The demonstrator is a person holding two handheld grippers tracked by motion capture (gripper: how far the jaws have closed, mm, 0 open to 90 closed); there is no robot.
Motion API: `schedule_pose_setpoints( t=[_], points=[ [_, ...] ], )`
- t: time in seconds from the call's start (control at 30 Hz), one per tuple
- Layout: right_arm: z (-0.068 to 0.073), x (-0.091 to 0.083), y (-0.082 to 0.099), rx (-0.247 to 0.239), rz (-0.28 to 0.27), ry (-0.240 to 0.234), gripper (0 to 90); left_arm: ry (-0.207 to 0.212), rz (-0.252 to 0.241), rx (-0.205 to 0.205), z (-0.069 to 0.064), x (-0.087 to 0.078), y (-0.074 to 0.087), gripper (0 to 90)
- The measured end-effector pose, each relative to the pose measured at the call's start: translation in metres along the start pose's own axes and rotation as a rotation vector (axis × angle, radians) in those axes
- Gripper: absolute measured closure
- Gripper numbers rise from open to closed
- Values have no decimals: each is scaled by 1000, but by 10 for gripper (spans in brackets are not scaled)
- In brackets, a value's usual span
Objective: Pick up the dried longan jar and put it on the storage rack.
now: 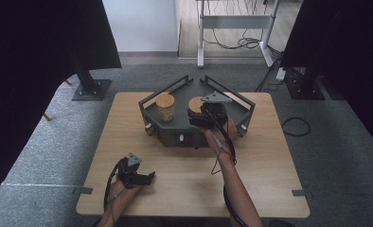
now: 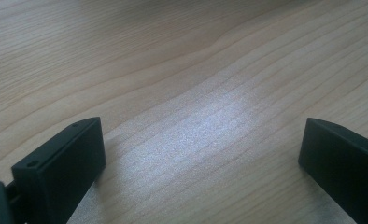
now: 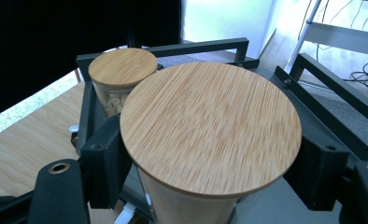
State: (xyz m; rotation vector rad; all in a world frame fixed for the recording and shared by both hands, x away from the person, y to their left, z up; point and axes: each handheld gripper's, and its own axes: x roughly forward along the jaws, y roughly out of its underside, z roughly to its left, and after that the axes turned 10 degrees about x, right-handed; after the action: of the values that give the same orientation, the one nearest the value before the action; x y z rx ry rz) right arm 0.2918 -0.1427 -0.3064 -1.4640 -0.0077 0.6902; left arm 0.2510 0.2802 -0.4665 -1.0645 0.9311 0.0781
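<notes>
1. Right gripper (image 1: 199, 115) has its jaws pinching the jar (image 3: 210, 135) just under its wooden lid, in the dark tray (image 1: 175, 130) at the bench's 12 o'clock.
2. Looks like the lift-out step; next needs a straight rise clear of the rails.
3. Left gripper (image 1: 149, 178) idles at 7 o'clock, jaws spread.

Daylight enters from twelve o'clock in the high view, which is soft and dim, with black corners. A pale glare patch lies on the wooden table (image 2: 210, 126). The near bamboo lid (image 3: 210, 126) is sharp; the window at one o'clock is overexposed.
</notes>
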Motion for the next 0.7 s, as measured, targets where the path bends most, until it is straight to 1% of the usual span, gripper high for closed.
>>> schedule_pose_setpoints(
  t=[0.03, 0.23, 0.47, 0.7],
  points=[
    [0, 4, -1, 1, 3, 2, 248, 0, 0, 0, 0, 0, 0, 1],
    [0, 14, -4, -11, 0, 14, 248, 2, 0, 2, 0, 0, 0, 1],
    [-4, 24, -2, 0, -15, 20, 248, 3, 0, 3, 1, 0, 0, 1],
    [-8, 36, 1, 7, -12, 34, 248, 3, -1, 3, 1, 0, 0, 1]
  ],
)
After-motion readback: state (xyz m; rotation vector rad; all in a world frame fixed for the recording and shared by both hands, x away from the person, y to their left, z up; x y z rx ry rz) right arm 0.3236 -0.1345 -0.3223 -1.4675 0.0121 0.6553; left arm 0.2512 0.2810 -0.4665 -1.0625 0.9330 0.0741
